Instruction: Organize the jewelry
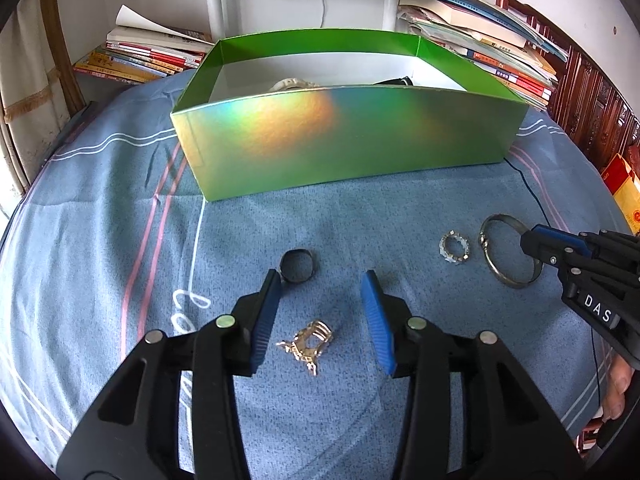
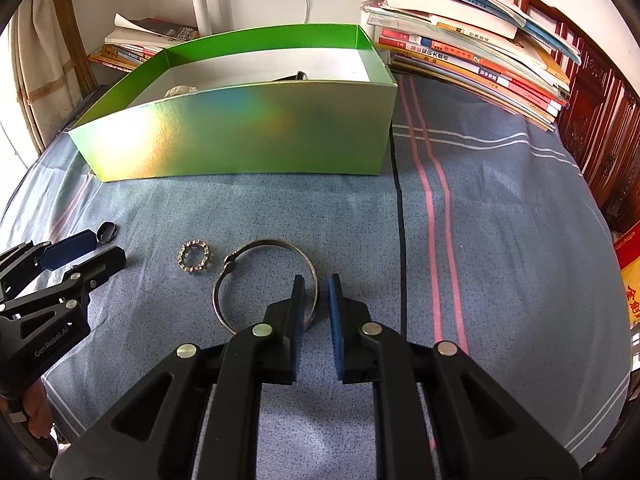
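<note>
Jewelry lies scattered over a blue striped bedsheet in front of a shiny green box, the piece of furniture-sized clutter from which everything here is best placed. Nearest the viewer and farthest out from the box, a gold openwork piece rests on the cloth between the blue pads of the left gripper, whose fingers stand apart and clear of it on both sides, touching nothing. A little closer to the box, just off the tip of that gripper's left finger, sits a dark ring. Level with it and off toward the box's right end lie a small sparkling ring set with stones and, just beside it, a thin silver bangle with a knotted clasp. The right gripper reaches down at the bangle's right side with its fingers drawn nearly together, one inside the hoop and one outside, so that the wire of the rim runs through the narrow gap; whether the pads actually press on the metal cannot be told. A bare hand shows behind the left gripper at the frame's edge. Inside the box, against its white floor, a pale bracelet-like piece and a dark object peek above the near wall. Beyond the box, stacks of books flank the white legs of a stand against the wall.
</note>
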`<state>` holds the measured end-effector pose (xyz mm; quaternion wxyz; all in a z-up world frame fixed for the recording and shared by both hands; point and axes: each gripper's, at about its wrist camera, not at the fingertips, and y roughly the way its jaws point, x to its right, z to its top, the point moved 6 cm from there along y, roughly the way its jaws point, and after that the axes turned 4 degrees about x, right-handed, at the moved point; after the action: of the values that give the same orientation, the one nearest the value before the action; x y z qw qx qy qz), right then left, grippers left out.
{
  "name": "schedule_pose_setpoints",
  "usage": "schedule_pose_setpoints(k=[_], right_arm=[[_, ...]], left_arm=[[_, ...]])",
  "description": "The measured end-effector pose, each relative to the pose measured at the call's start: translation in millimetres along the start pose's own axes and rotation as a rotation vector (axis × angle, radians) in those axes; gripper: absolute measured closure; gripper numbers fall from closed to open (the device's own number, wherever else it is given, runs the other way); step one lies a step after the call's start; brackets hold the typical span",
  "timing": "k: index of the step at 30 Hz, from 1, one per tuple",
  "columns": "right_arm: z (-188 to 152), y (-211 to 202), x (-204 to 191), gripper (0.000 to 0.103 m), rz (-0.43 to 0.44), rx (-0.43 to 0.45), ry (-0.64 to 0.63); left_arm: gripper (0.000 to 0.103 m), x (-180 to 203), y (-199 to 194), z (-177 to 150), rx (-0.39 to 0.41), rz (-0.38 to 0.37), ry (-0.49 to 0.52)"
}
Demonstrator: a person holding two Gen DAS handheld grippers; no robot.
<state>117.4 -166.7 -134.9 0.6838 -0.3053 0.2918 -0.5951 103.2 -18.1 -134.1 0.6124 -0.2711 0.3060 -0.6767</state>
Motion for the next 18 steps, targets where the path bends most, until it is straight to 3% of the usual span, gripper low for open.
schedule_pose_setpoints(k=[2,6,18], right_arm=[[0.1,0.0,-0.1,0.089,-0.001,0.001,0.0],[-0.2,-0.5,2.3,0.079,-0.02,0.005,0.0],[-1.7,-1.8,3.2,0.078,-0.015,0.008,0.002]], left_arm=[[0.06,0.2,0.0,-0.3,0.0,0.002,0.0],[0.058,0.9,-0.5,-1.1,-0.003,0.002,0.002],[0.057,0.4,-1.0,-1.8,-0.004,0.003,0.001]])
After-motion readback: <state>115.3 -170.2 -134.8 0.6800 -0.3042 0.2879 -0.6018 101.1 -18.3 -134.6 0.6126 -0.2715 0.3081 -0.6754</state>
